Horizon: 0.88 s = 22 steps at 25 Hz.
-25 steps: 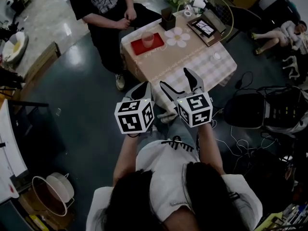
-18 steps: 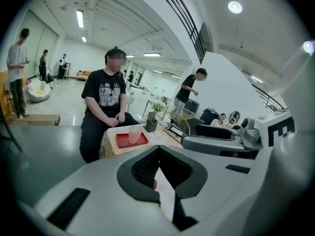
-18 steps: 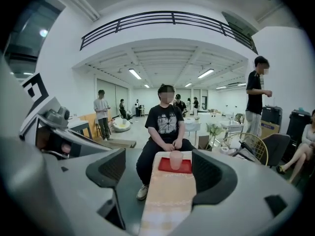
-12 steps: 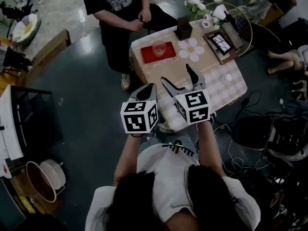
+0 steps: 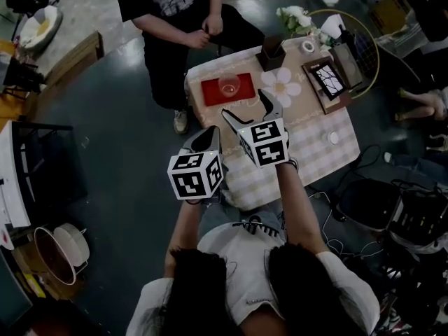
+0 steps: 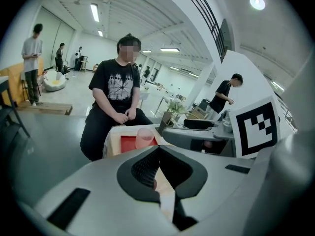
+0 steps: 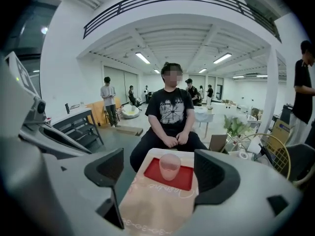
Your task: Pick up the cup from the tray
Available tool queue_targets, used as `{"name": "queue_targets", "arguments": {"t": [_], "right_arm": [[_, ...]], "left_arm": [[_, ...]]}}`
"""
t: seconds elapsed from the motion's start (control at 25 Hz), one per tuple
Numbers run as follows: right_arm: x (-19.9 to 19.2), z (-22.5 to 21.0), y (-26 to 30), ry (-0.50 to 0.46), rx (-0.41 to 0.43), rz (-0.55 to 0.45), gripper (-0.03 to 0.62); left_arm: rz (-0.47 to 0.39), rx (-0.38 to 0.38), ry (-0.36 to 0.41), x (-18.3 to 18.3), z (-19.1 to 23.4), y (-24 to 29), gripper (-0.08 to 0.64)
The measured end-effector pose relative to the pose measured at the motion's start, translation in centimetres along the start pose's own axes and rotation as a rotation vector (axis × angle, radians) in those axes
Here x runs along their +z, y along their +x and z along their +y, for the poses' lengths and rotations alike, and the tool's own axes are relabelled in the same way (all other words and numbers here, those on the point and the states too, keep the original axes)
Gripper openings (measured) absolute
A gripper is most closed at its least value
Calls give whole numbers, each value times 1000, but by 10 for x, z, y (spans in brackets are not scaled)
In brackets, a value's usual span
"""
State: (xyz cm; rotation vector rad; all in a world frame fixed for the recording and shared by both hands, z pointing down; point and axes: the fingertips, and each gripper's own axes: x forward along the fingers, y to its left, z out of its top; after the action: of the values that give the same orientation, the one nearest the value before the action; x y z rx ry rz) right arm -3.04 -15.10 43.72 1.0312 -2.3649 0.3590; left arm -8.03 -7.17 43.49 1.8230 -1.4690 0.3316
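A clear pinkish cup [image 5: 229, 85] stands upright on a red tray [image 5: 212, 92] at the far side of a small cloth-covered table [image 5: 315, 152]. My right gripper [image 5: 245, 103] is open over the table, just short of the tray. In the right gripper view the cup [image 7: 170, 166] and tray [image 7: 186, 179] lie ahead between the wide-apart fingers, untouched. My left gripper [image 5: 208, 133] is shut and empty, held off the table's near left edge. In the left gripper view its pads [image 6: 142, 168] meet, and the cup [image 6: 144, 137] shows beyond.
A person in a black shirt [image 5: 168, 5] sits right behind the tray. On the table are a flower-shaped mat [image 5: 281, 86], a dark box [image 5: 271, 51], white flowers [image 5: 294, 18], a framed picture [image 5: 326, 79] and a round hoop [image 5: 353, 37]. Bags and cables lie on the floor at right.
Both grippers have moved forward toward the table. The right one now reaches over the tablecloth close to the tray; the left trails behind. Jaws unchanged.
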Motion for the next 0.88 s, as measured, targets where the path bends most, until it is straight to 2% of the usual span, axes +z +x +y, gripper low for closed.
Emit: {"name": "queue_targets", "arguments": {"t": [0.4, 0.76, 0.88], "right_arm": [[-31, -17, 95, -14, 90, 155, 433], [-70, -29, 164, -43, 99, 268, 433], [-76, -34, 178, -50, 79, 305, 433]], "left_arm": [[8, 72, -39, 19, 30, 46, 6], [31, 139, -72, 10, 60, 73, 6], [45, 148, -85, 3, 64, 77, 6]]}}
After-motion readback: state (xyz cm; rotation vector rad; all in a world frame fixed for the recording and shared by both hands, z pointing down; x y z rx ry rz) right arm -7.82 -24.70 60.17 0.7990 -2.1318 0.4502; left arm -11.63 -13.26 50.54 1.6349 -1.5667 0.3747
